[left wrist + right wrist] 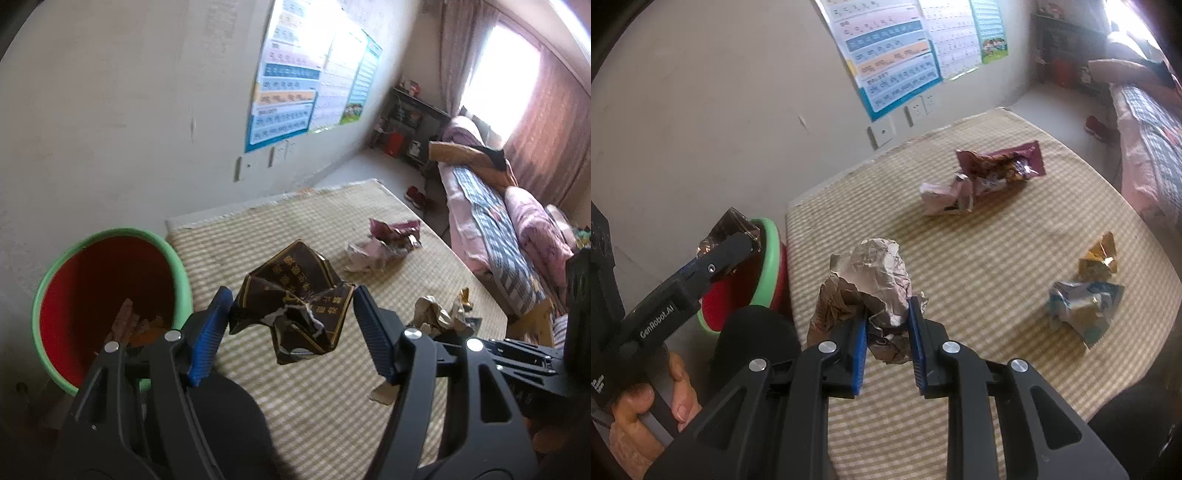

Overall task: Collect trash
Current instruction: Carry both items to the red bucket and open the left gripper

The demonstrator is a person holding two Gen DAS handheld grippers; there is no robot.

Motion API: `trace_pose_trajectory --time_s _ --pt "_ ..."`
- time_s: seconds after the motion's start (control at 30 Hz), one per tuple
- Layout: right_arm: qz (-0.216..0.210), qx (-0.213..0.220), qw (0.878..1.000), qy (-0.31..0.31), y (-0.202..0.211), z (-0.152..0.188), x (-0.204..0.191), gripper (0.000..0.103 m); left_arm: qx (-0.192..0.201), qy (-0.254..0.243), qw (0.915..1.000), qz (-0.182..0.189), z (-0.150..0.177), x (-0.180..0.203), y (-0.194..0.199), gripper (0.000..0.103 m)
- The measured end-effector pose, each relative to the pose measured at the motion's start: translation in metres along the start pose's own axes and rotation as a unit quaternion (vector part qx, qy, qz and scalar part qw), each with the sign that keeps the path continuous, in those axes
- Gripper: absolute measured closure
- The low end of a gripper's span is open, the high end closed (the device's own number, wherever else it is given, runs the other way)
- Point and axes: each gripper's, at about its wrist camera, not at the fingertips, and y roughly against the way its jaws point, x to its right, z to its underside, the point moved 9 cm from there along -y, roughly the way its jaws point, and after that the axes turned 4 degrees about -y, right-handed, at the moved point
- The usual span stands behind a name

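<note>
My left gripper (291,295) is shut on a torn dark brown wrapper (295,295) with gold print, held above the mat just right of the green-rimmed red bin (48,280). In the right wrist view that wrapper (733,225) hangs at the bin's rim (772,266). My right gripper (889,308) is shut on a crumpled silvery-brown paper ball (879,280), lifted off the mat. On the mat lie pink wrappers (990,177), a yellow wrapper (1099,254) and a blue-white wrapper (1082,306).
The bin holds several scraps (129,325). The striped woven mat (997,240) lies against a wall with posters (295,85). A bed (498,229) runs along the mat's right side, with red shoes (415,195) and a dark shelf (413,122) beyond. A hand (646,410) grips the left handle.
</note>
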Motion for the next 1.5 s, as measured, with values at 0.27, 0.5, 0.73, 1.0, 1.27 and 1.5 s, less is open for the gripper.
trace_pose_trajectory --time_s 0.27,0.5,0.73,1.0,1.27,1.5 --pt "-0.008 -0.002 1.0 0.021 -0.008 -0.008 -0.02 0.083 0.005 0.034 0.9992 -0.022 -0.004 -0.036 0.004 0.038" --pt "-0.015 -0.008 0.999 0.034 -0.017 -0.012 -0.038 0.083 0.004 0.059 0.9974 -0.041 -0.003 -0.068 0.005 0.038" --pt "-0.032 -0.013 0.998 0.057 -0.028 -0.016 -0.066 0.083 -0.002 0.078 0.9945 -0.07 0.005 -0.098 0.003 0.038" --pt "-0.054 -0.021 0.994 0.09 -0.047 -0.021 -0.107 0.083 -0.012 0.109 0.988 -0.108 0.016 -0.143 0.005 0.038" --pt "-0.075 -0.022 0.988 0.131 -0.063 -0.028 -0.155 0.083 -0.027 0.136 0.9807 -0.138 0.031 -0.183 0.007 0.038" --pt "-0.085 -0.024 0.983 0.16 -0.079 -0.034 -0.188 0.082 -0.036 0.152 0.9753 -0.156 0.041 -0.208 0.009 0.038"
